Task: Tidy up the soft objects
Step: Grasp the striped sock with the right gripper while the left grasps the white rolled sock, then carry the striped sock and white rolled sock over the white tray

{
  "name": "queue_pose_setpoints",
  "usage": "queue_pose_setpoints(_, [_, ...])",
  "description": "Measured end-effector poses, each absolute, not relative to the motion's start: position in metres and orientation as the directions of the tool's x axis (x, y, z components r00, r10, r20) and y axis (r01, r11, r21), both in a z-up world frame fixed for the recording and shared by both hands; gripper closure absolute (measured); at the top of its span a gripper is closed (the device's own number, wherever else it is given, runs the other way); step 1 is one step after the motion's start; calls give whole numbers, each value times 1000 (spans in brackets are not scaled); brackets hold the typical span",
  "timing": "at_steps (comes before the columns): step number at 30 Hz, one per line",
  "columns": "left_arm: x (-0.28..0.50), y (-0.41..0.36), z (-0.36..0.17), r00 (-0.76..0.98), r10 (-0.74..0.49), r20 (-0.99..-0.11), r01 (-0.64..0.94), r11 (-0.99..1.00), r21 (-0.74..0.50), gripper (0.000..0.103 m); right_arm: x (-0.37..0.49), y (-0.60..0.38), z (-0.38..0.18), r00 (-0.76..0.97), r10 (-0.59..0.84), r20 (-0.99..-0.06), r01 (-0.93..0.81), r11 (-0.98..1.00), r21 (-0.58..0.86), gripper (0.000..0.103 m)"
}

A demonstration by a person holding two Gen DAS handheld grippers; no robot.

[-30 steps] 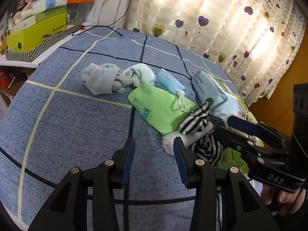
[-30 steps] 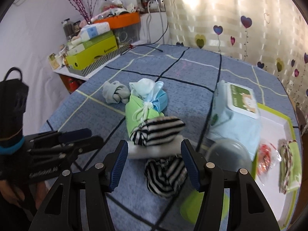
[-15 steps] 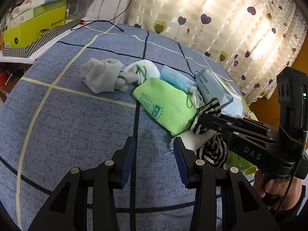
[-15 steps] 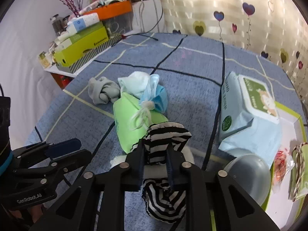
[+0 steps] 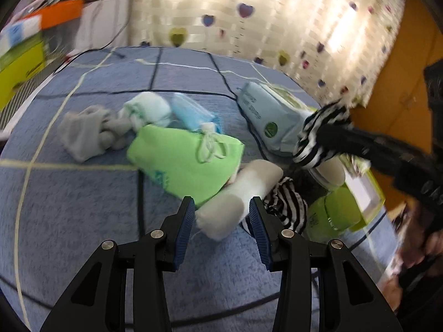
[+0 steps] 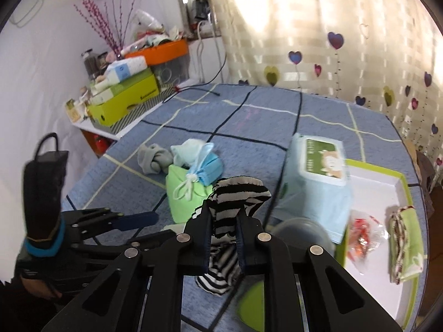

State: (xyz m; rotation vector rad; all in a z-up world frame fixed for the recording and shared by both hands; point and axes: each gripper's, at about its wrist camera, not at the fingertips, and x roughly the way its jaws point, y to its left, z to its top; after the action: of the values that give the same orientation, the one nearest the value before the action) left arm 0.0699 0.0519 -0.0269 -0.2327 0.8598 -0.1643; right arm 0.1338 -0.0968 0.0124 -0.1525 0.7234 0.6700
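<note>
Nearest in the right wrist view, the right claw (image 6: 223, 238) has just been closing, and its jaws now pinch a black-and-white striped sock (image 6: 238, 196), whose cuff bunches up above the fingertips while its tail hangs down between the arms. In the left wrist view the same sock (image 5: 318, 138) sits lifted off the blue checked cloth (image 5: 83, 207), to the right of the pile. The left claw (image 5: 220, 221) stands wide open and holds nothing; the near end of a rolled white sock (image 5: 241, 193) lies on the cloth between its fingertips, though whether the pads touch it cannot be told. Just right of that roll lies another striped sock (image 5: 288, 204), beside a green lid (image 5: 332, 213). Beyond the roll rests a light green drawstring pouch (image 5: 182, 160), touching it. Behind the pouch sit a blue face mask (image 5: 191, 113), a pale mint sock bundle (image 5: 146, 108) and a knotted grey sock (image 5: 88, 132). To the right lies a pack of wet wipes (image 6: 315, 177), next to a white tray with a green rim (image 6: 371, 182). Farthest back, boxes (image 6: 124, 96) are stacked on a side shelf before a heart-patterned curtain (image 6: 332, 41).
</note>
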Motion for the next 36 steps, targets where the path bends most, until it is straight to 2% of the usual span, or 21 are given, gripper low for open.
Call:
queue_pose_setpoints(13, [74,28,-35,603,-223,-766,240,966,-92,60,135,-116,14,557,530,-639,-608,785,121,89])
queue_pose_setpoints(17, [79,28,-43,585,-206,-785,252,966,-66,60,134,-115,14,557,533,-636,-612,782,119,89])
queue_pose_setpoints(22, [84,34,-43,592,-223,-775,226,968,-106,60,134,-115,15,558,533,-636,-612,782,118,89])
queue_pose_setpoints(26, [79,33,-44,600,-219,-769,222,970,-103,76,133,-118,17,566,531,-631,-606,786,118,89])
queue_pose_setpoints(29, [71,36,-42,608,-232,-760,200,970,-136,81,130,-121,19,571,531,-625,-605,788,117,89])
queue_pose_setpoints(36, [53,42,-36,630,-253,-734,144,967,-210,83,119,-130,22,584,535,-611,-603,789,115,89])
